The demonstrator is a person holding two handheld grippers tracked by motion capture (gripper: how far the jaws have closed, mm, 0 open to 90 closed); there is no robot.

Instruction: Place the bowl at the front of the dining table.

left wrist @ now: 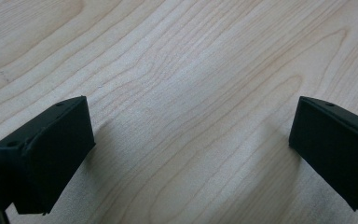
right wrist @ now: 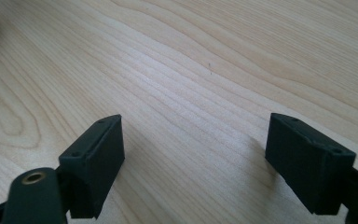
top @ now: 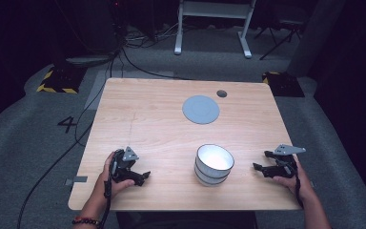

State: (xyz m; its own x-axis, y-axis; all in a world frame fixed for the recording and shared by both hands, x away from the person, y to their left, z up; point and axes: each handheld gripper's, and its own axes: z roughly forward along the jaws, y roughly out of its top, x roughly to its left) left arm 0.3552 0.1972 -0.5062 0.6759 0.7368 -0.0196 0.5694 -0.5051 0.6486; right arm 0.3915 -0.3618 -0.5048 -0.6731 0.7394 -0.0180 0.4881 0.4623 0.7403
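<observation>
Bowls (top: 213, 163) sat stacked near the table's (top: 147, 114) front edge, between both grippers, untouched. Left gripper (top: 142, 177) and right gripper (top: 261, 161) had jaws spread wide over bare wood. Stack count was hard to tell.

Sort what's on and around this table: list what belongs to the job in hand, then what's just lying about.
Job in hand:
stacked white bowls, between the two grippers
left gripper, open and empty
right gripper, open and empty

Lying about:
grey round disc, farther back on the table
small dark hole near the far edge
white frame legs beyond
</observation>
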